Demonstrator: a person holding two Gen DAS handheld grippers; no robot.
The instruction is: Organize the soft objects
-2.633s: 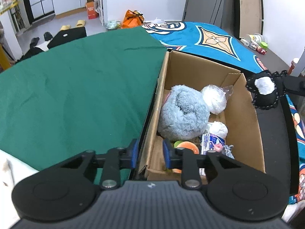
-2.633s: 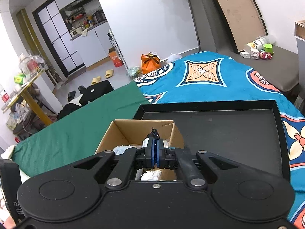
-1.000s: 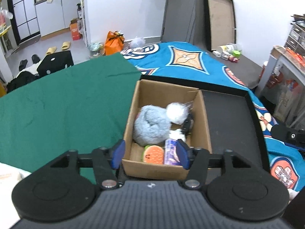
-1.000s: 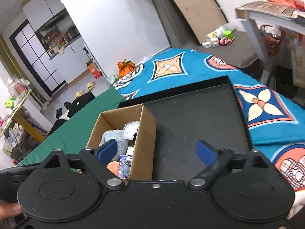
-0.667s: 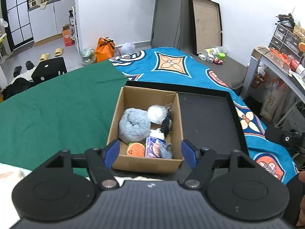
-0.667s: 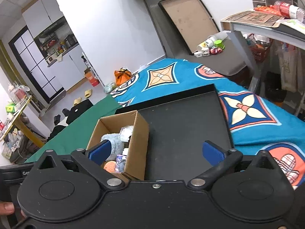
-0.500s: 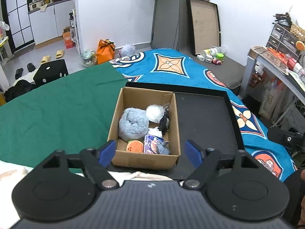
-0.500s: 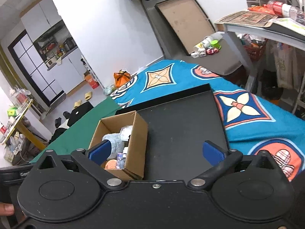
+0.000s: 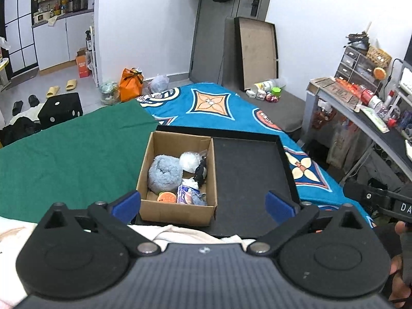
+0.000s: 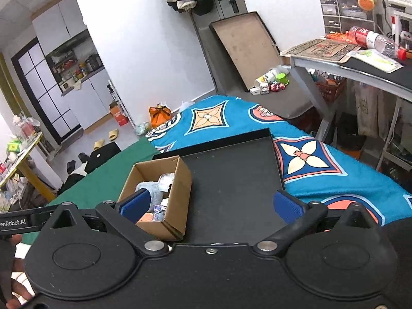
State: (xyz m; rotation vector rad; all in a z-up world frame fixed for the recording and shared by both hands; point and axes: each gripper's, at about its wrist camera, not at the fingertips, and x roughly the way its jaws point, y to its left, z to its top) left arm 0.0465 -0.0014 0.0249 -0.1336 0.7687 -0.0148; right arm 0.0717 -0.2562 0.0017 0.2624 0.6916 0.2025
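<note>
Left wrist view: soft toys sit packed in the cardboard box (image 9: 177, 206) at the left end of the black tray (image 9: 247, 175) on the bed; sorting looks done or between picks. Left gripper (image 9: 203, 204) jaws opening, nothing between them, clear of the box.

Right wrist view: right gripper (image 10: 209, 204) spread wide, empty, touching nothing. Next move, I'd guess: find any leftover soft item.

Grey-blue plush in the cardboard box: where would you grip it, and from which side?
Grip the grey-blue plush across its rounded top, coming from above through the cardboard box's open top. The walls block a side approach, and the white ball crowds its right. The bulge is exposed and looks squashable. The left gripper, empty, is opening.
</note>
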